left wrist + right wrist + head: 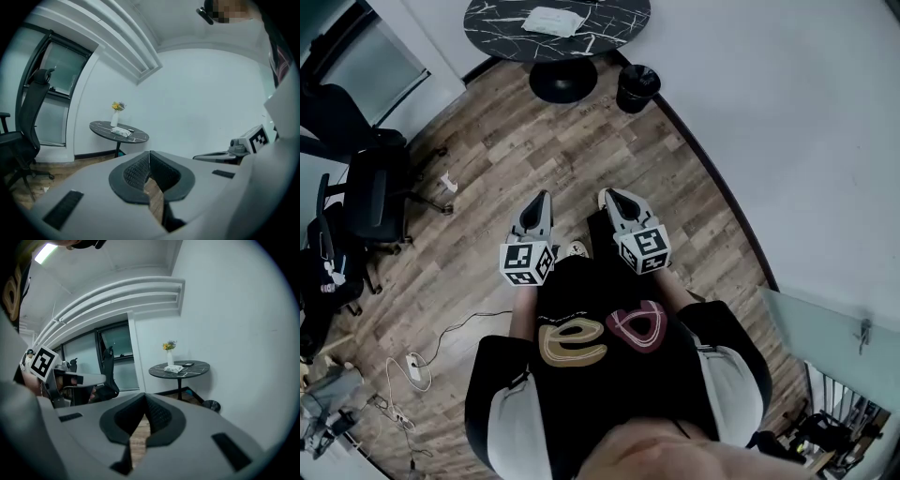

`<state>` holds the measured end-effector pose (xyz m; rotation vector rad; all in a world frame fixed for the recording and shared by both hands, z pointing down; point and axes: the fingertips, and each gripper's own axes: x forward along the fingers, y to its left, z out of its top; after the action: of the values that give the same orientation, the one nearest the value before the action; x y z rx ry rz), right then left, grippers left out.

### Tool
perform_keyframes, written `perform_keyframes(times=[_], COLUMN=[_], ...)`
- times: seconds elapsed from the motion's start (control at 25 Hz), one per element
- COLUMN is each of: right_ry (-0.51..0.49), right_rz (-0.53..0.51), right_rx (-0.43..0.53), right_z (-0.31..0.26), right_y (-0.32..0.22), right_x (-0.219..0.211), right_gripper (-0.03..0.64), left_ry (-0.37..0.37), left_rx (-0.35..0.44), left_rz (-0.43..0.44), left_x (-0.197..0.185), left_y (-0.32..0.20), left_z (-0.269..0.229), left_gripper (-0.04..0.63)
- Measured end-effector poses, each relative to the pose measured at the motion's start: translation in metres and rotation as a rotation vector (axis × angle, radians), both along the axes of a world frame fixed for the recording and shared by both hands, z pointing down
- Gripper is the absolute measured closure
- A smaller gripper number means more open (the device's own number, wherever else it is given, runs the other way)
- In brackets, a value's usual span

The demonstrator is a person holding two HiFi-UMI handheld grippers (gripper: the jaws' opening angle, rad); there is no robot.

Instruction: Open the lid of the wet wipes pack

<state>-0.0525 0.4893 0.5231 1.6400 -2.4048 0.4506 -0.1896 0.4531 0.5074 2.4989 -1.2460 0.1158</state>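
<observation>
The white wet wipes pack [555, 21] lies on a round black marble-look table [497, 23] at the far end of the room; it also shows small in the left gripper view, the pack [122, 132], and in the right gripper view, the pack [174, 369]. Both grippers are held out in front of the person's chest, well short of the table. My left gripper [544, 196] is shut with nothing in it, its tips meeting in its own view [149, 153]. My right gripper [606, 193] is shut and empty too, tips together [144, 395].
A black waste bin [637, 87] stands on the wood floor by the table's foot. Black office chairs [370, 192] crowd the left side. Cables and a power strip [414, 367] lie on the floor at lower left. A curved white wall [787, 122] runs along the right.
</observation>
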Motion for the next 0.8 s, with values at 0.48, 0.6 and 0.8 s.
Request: perform_keyframes(times=[0.48, 0.6, 0.8], right_ry=[-0.01, -0.023, -0.032], right_rz=[-0.109, -0.125, -0.171], right_rx=[-0.02, -0.025, -0.012], right_z=[0.011, 0.012, 0.008], right_y=[-0.079, -0.106, -0.151], right_x=[0.018, 0.029, 0.045], right_gripper=[0.607, 0.607, 0.607], left_ry=[-0.031, -0.033, -0.038], left_rx=[-0.026, -0.029, -0.031], left_rz=[-0.049, -0.041, -0.022], left_x=[0.033, 0.052, 0.09], left_y=[-0.051, -0.073, -0.11], left_z=[0.009, 0.009, 0.008], left_gripper=[0.578, 0.578, 0.578])
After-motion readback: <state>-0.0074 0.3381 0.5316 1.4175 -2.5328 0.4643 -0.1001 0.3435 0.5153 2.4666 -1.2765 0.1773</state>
